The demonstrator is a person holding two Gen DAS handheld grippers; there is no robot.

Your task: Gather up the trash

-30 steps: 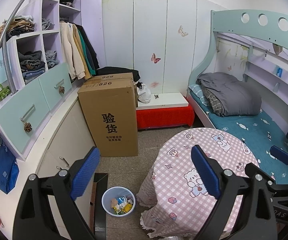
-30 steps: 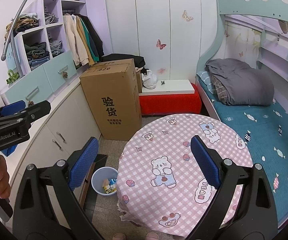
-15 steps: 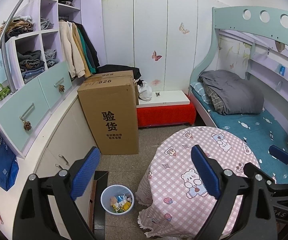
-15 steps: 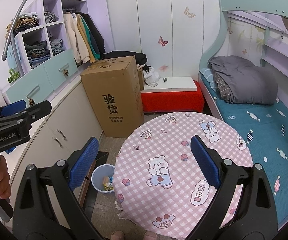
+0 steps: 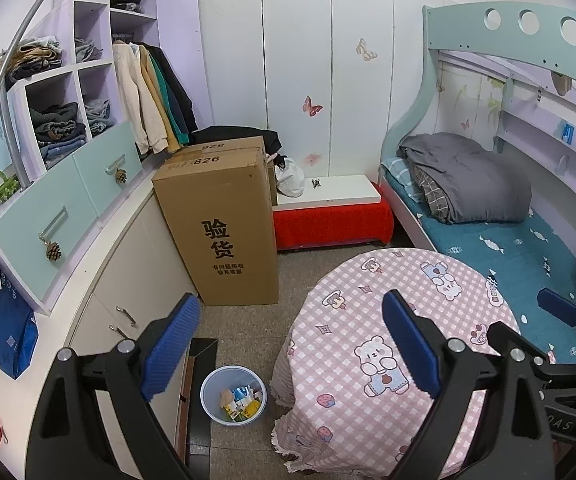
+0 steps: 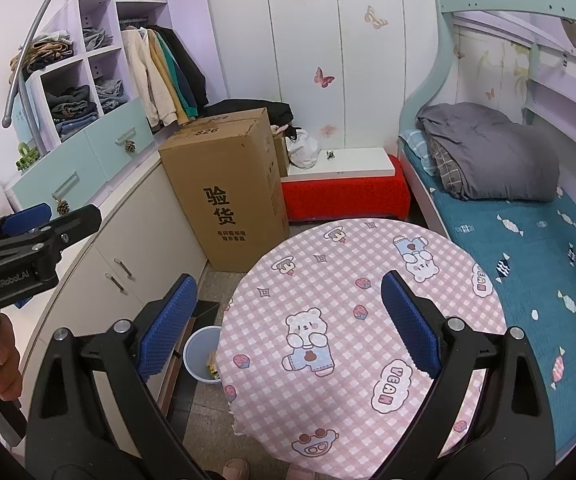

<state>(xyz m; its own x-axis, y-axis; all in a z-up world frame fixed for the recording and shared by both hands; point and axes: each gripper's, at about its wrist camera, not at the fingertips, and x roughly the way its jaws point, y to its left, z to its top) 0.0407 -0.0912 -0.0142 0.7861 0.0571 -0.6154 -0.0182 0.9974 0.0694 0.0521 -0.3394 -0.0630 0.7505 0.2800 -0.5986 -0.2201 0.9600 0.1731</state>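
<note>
A child's bedroom, seen from two hand-held grippers raised above a round table [image 5: 371, 308] draped in a pink checked cartoon cloth. The left gripper [image 5: 289, 340] is released, its blue pads spread wide and holding nothing; the right gripper [image 6: 288, 326] is likewise spread and empty, poised over the tabletop [image 6: 327, 280].

The task's target, a pale blue trash bin [image 5: 233, 396] with wrappers and cartons inside, stands on the floor at about 7 o'clock in the left wrist view, just beside the table's hanging cloth and close to the cream cabinet [image 5: 136, 264]. In the right wrist view the trash bin [image 6: 200, 354] sits at roughly 8 o'clock, partly hidden behind the table edge.

Compared with a second ago, both cameras have drifted slightly: in the left view the bin has moved a little toward the centre, and in the right view the table now covers more of the bin. Neither gripper's spread has changed.

A tall cardboard box [image 5: 224, 224] with printed black characters stands at 11 o'clock from the table, against the cabinet. Beyond it, at 12 o'clock, is a red-skirted bench [image 5: 331, 216] with a white top. A bunk bed [image 5: 507, 236] with teal bedding and a grey quilt [image 5: 467, 180] fills the 2 o'clock side.

The left gripper's body [image 6: 28, 244], held in a hand [image 6: 2, 364], shows at 9 o'clock in the right view.
</note>
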